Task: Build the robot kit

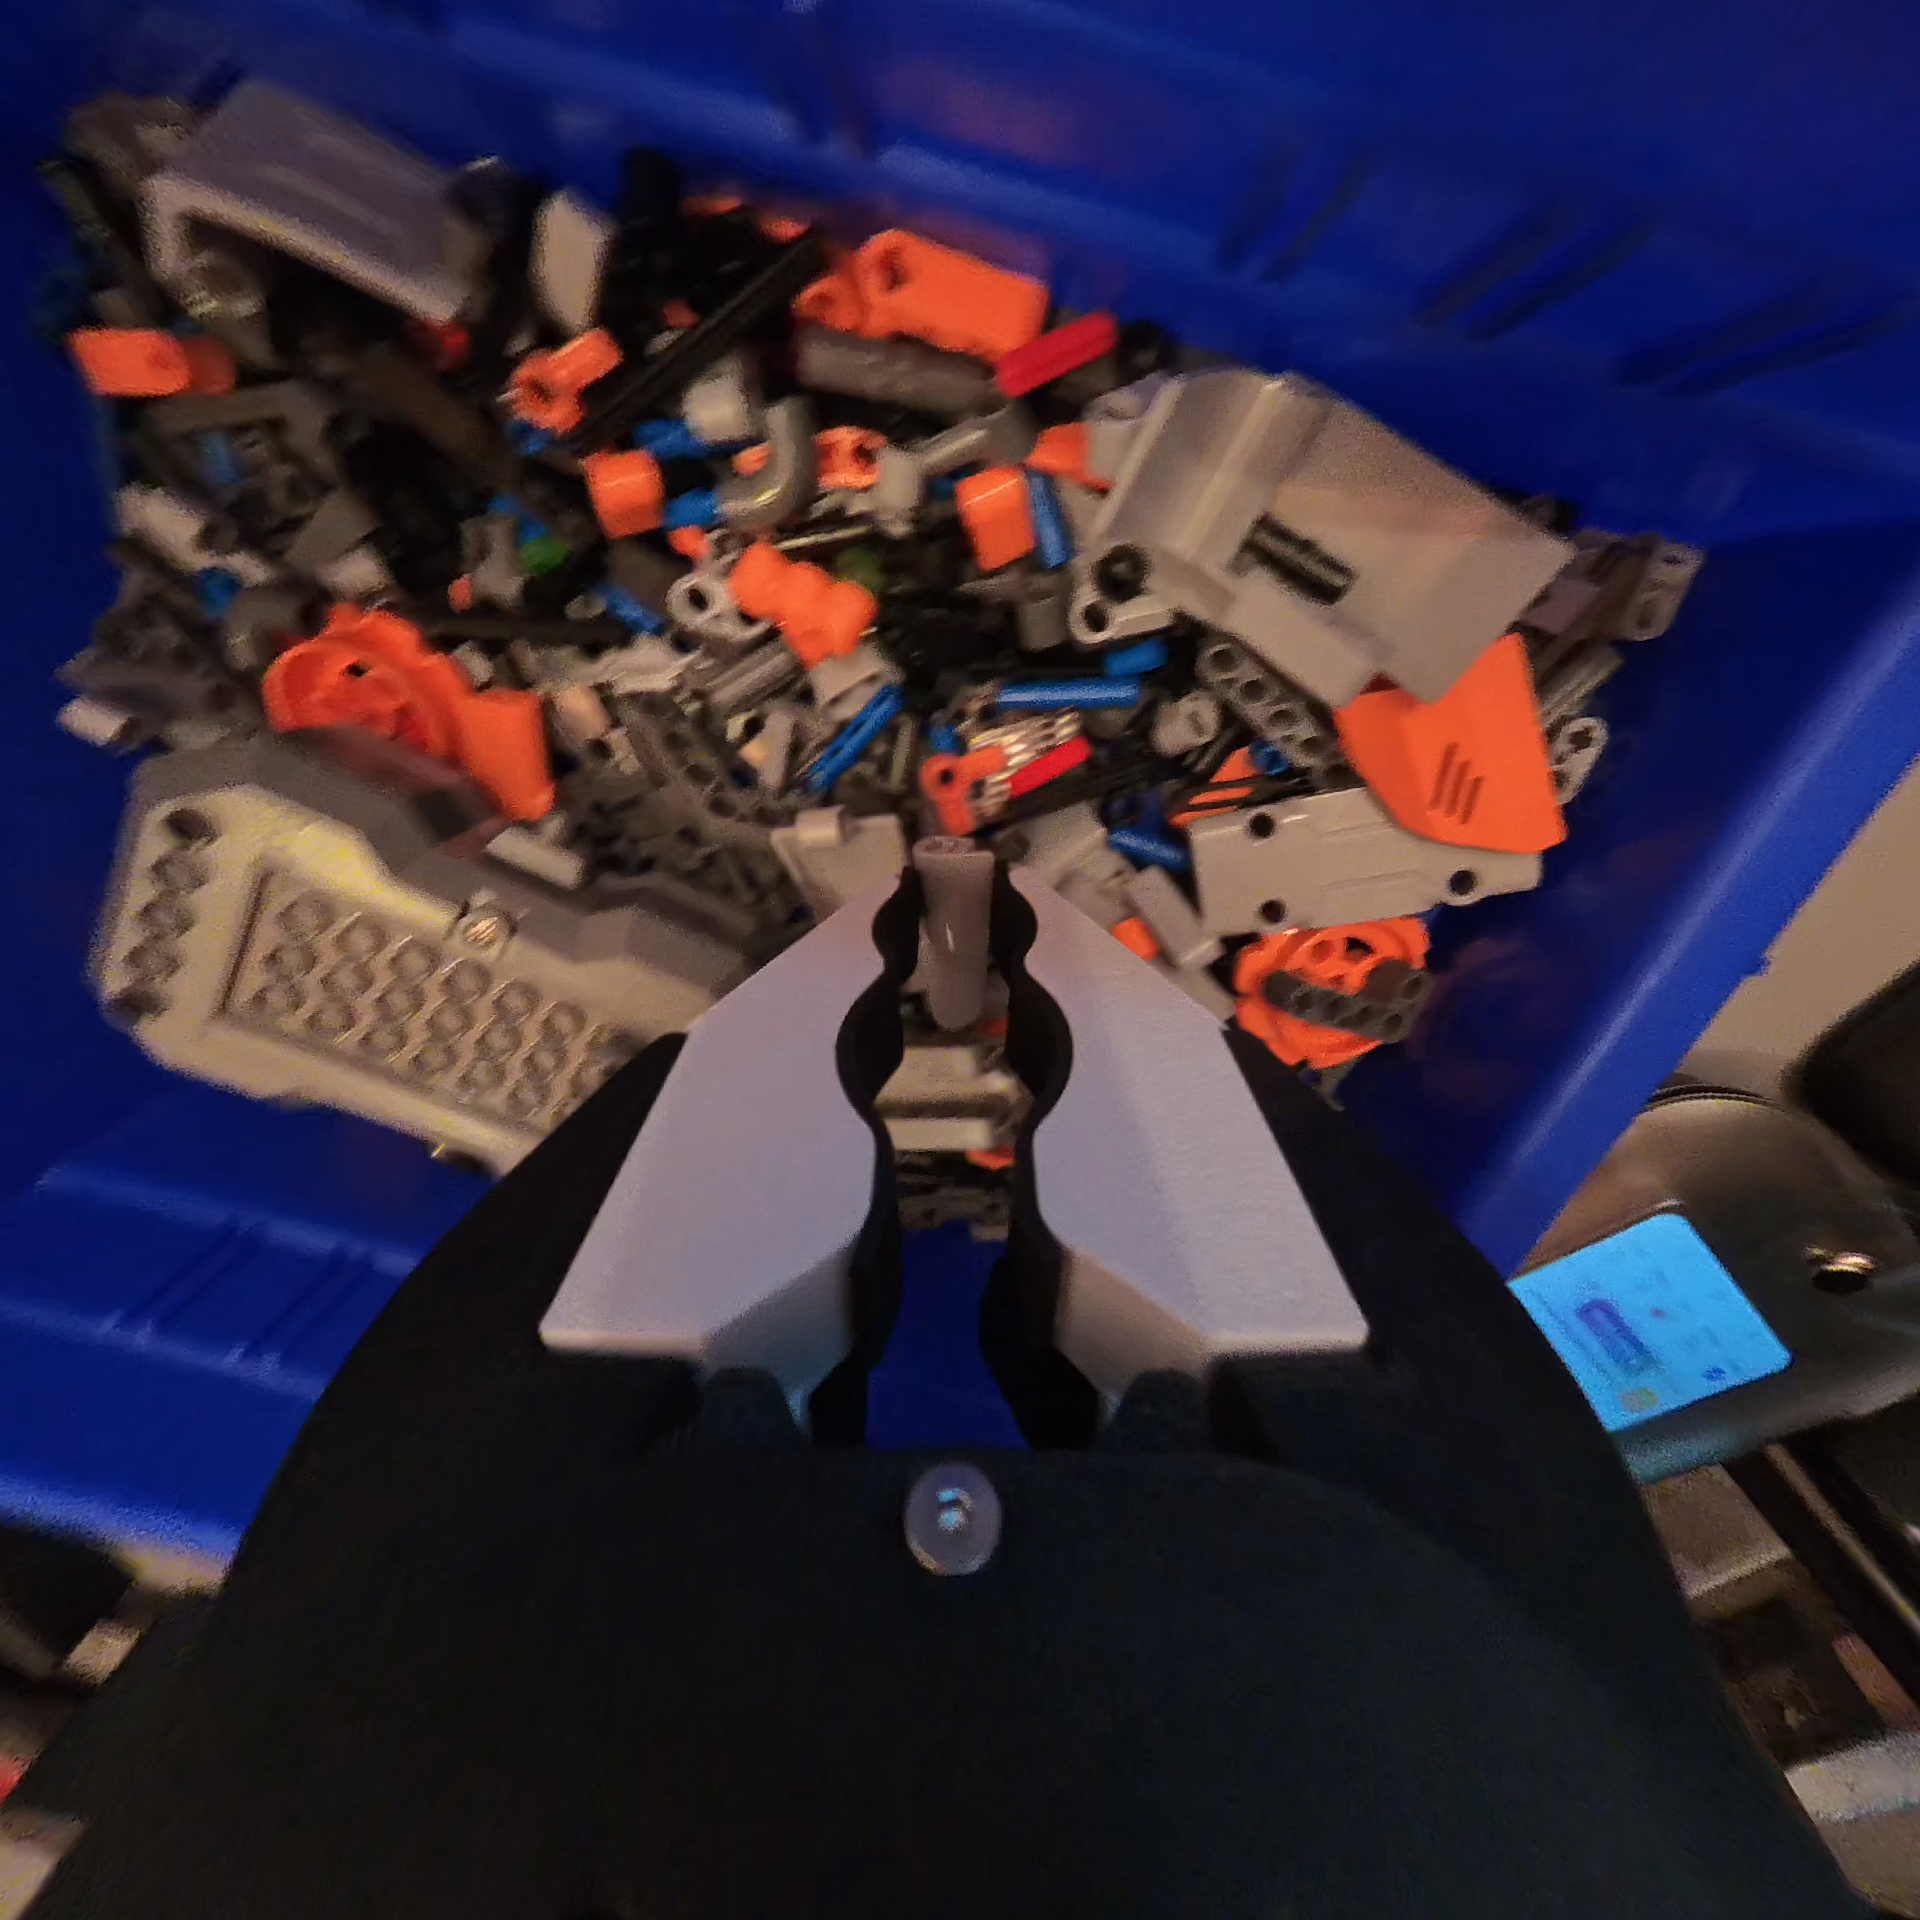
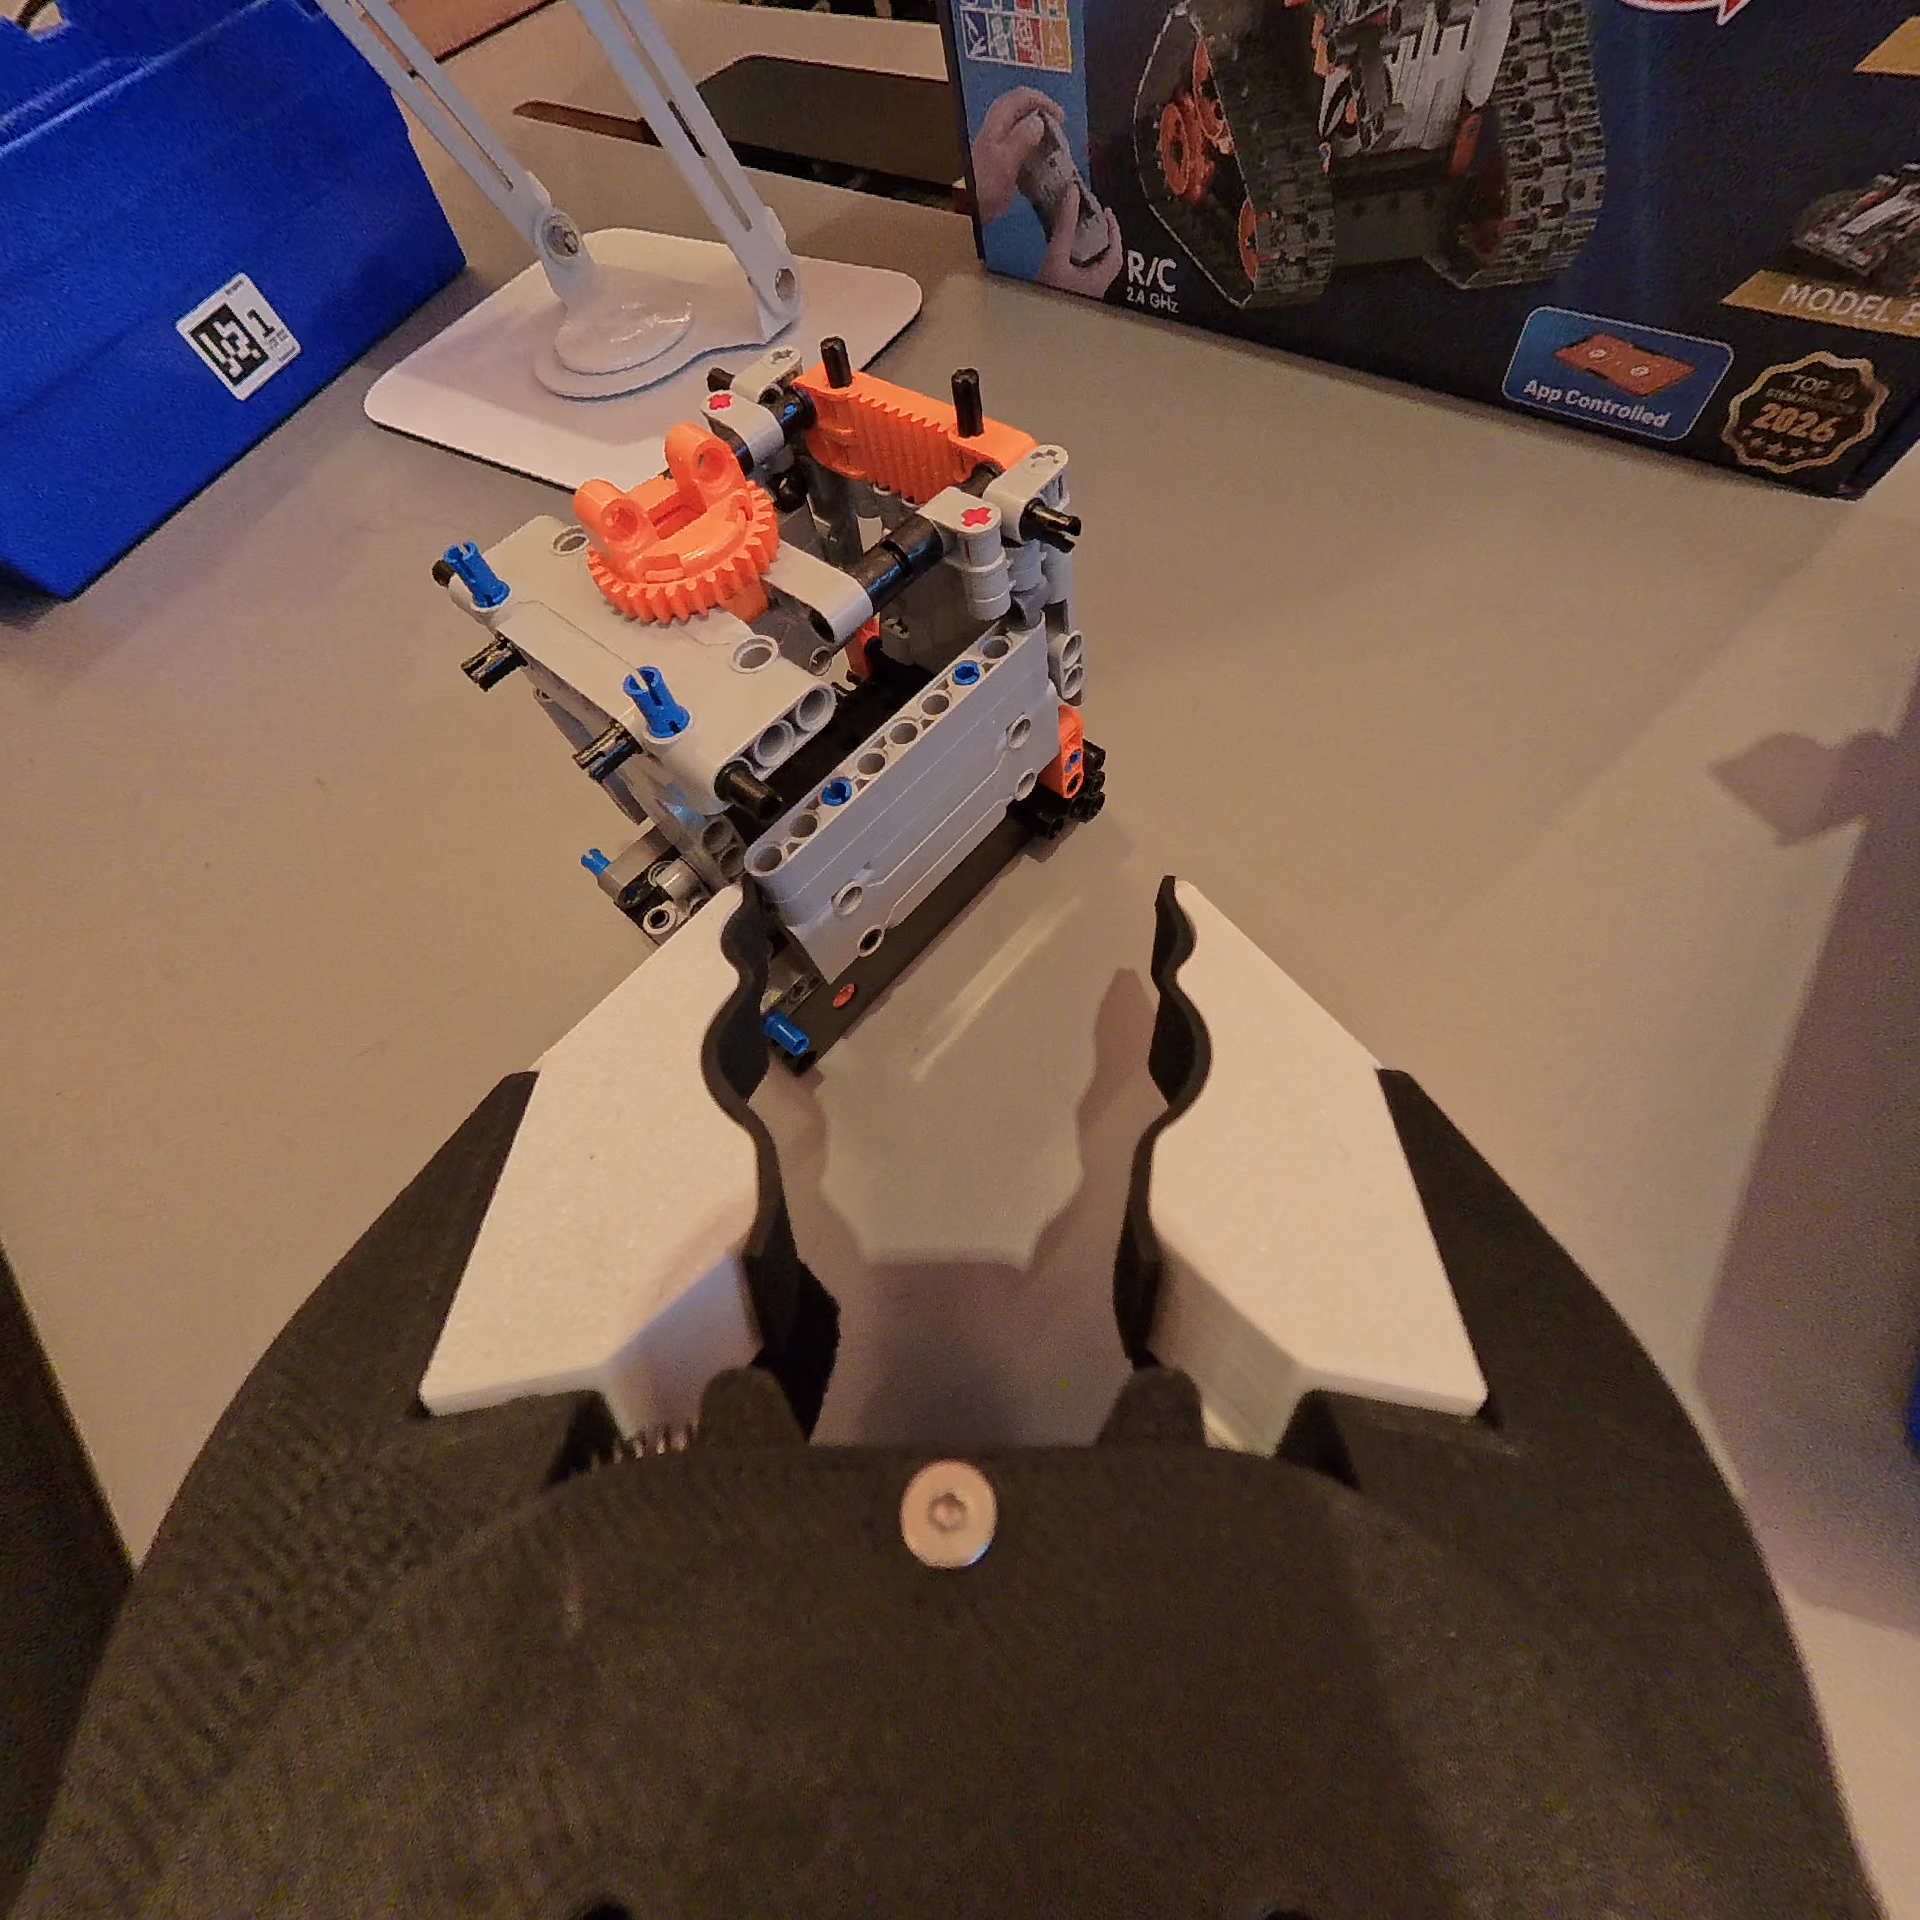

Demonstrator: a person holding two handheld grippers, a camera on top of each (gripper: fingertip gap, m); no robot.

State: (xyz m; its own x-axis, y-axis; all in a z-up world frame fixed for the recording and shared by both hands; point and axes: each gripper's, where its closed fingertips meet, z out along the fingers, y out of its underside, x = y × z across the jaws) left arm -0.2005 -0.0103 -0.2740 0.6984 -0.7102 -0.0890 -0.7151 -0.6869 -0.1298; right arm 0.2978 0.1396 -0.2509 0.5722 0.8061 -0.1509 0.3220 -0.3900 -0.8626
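My left gripper (image 1: 954,894) is shut on a small grey tube-shaped building piece (image 1: 953,935), held upright between the fingertips above a pile of grey, orange, blue and black building parts (image 1: 790,623) inside a blue bin (image 1: 1351,187). My right gripper (image 2: 951,914) is open and empty, low over the grey table (image 2: 1403,831). Just ahead of it stands a partly built model (image 2: 831,665) of grey beams with an orange gear (image 2: 675,551) on top and an orange toothed rack (image 2: 904,436). The left fingertip (image 2: 727,956) is beside the model's lower corner; contact is unclear.
A blue bin (image 2: 187,260) with a black-and-white tag stands at the far left of the right wrist view. A white stand base (image 2: 644,353) with two slanted arms is behind the model. A printed toy box (image 2: 1455,187) stands at the back right. A lit small screen (image 1: 1652,1320) shows right of the bin. My hands' fingertips stand some 55 cm from each other.
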